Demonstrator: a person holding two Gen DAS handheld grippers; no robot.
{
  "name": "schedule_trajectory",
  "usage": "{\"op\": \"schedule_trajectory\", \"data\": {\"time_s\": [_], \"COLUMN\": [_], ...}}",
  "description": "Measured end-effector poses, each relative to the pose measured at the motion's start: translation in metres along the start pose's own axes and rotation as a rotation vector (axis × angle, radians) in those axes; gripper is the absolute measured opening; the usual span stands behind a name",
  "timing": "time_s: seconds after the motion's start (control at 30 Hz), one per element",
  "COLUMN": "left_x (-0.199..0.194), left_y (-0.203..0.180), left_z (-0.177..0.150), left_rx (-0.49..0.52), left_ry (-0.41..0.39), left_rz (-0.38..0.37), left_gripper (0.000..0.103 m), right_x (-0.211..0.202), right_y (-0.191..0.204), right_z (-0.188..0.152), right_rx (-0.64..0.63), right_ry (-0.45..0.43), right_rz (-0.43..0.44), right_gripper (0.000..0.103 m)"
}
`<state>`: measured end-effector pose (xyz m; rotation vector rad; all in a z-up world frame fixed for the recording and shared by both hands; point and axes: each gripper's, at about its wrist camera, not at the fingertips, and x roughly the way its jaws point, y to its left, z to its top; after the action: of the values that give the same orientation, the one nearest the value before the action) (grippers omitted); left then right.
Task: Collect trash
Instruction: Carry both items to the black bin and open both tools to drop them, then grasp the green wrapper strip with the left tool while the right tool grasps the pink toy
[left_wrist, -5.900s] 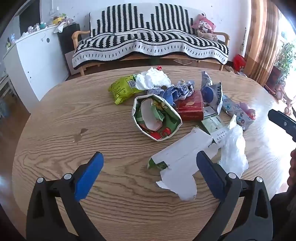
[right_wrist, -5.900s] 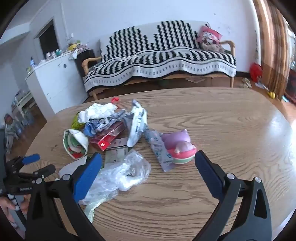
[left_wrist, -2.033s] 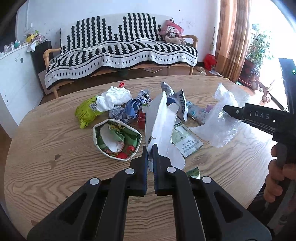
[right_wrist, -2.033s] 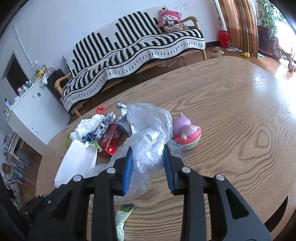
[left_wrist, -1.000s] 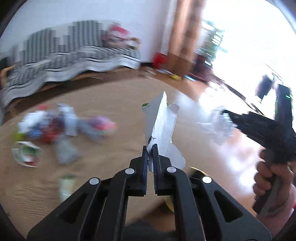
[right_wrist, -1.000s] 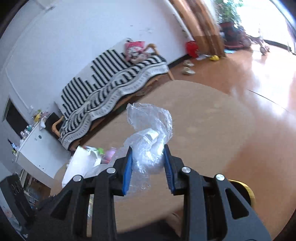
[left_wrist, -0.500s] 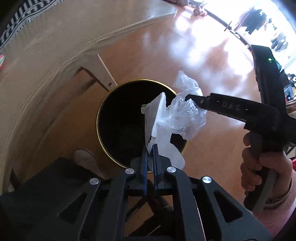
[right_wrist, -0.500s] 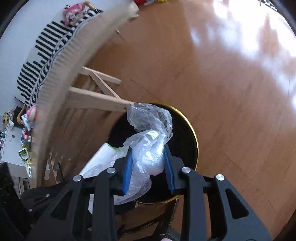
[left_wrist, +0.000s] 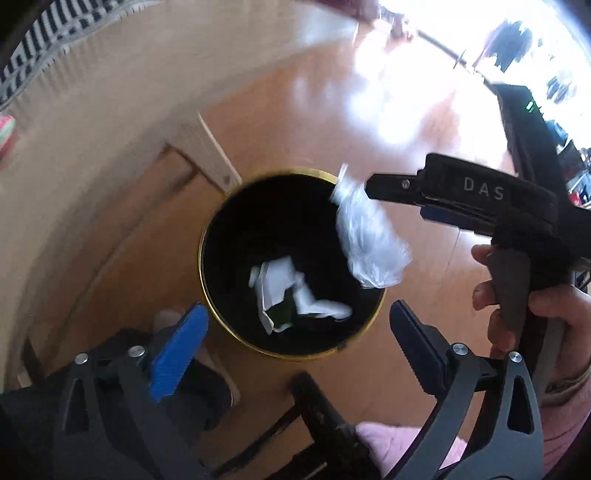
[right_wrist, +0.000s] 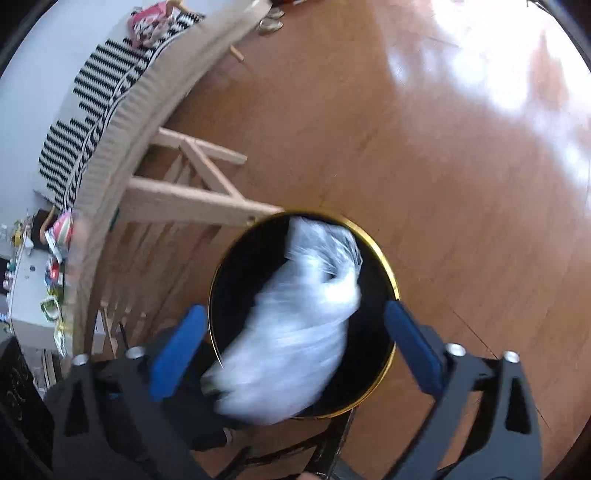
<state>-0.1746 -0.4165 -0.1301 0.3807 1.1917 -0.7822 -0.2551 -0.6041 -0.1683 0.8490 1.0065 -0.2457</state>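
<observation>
A black bin with a gold rim stands on the floor below both grippers. The torn white paper lies inside it. My left gripper hovers over the bin, its jaws opening wide with nothing between them. The clear plastic bag hangs loose in the air over the bin's right side, just under the right gripper's finger. In the right wrist view the bag is a blurred white mass over the bin's rim. My right gripper has its jaws opening, and the pads do not press the bag.
The round wooden table's edge and its pale legs stand just left of the bin. Leftover trash lies on the tabletop. A dark chair frame with a pink cushion sits near me. Glossy wooden floor spreads to the right.
Both grippers went from shut to wide open. The white paper left the left gripper and dropped into the bin. The plastic bag slipped free of the right gripper and is falling.
</observation>
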Motion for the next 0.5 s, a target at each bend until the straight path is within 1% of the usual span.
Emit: {"op": "schedule_trajectory", "data": {"time_s": [0.07, 0.17, 0.2, 0.27, 0.3, 0.33, 0.37, 0.43, 0.47, 0.5], "left_x": [-0.012, -0.043, -0.062, -0.100, -0.125, -0.142, -0.164, -0.190, -0.200, -0.205], "left_y": [0.006, 0.021, 0.032, 0.054, 0.069, 0.083, 0.103, 0.133, 0.149, 0.171], "left_z": [0.005, 0.011, 0.013, 0.013, 0.011, 0.010, 0.004, -0.009, -0.015, -0.025], "left_rx": [-0.015, -0.059, -0.088, -0.138, -0.170, -0.195, -0.230, -0.281, -0.301, -0.322], "left_ry": [-0.021, -0.082, -0.123, -0.203, -0.255, -0.291, -0.341, -0.387, -0.396, -0.391], "left_rz": [-0.016, -0.049, -0.049, -0.015, 0.027, 0.066, 0.125, 0.220, 0.271, 0.348], "left_gripper": [0.096, 0.096, 0.096, 0.097, 0.097, 0.097, 0.097, 0.097, 0.097, 0.097], "right_x": [-0.009, -0.025, -0.030, -0.042, -0.049, -0.052, -0.057, -0.064, -0.066, -0.068], "right_y": [-0.001, 0.008, 0.013, 0.033, 0.046, 0.055, 0.067, 0.098, 0.115, 0.138], "right_z": [0.004, 0.006, 0.006, 0.009, 0.010, 0.012, 0.015, 0.020, 0.022, 0.026], "right_rx": [-0.002, -0.034, -0.059, -0.121, -0.162, -0.189, -0.223, -0.299, -0.337, -0.385], "right_ry": [-0.044, -0.124, -0.154, -0.241, -0.285, -0.305, -0.325, -0.349, -0.357, -0.366], "right_rz": [-0.004, -0.016, -0.024, -0.033, -0.030, -0.026, -0.018, 0.017, 0.037, 0.065], "right_gripper": [0.096, 0.096, 0.096, 0.096, 0.096, 0.096, 0.096, 0.096, 0.096, 0.096]}}
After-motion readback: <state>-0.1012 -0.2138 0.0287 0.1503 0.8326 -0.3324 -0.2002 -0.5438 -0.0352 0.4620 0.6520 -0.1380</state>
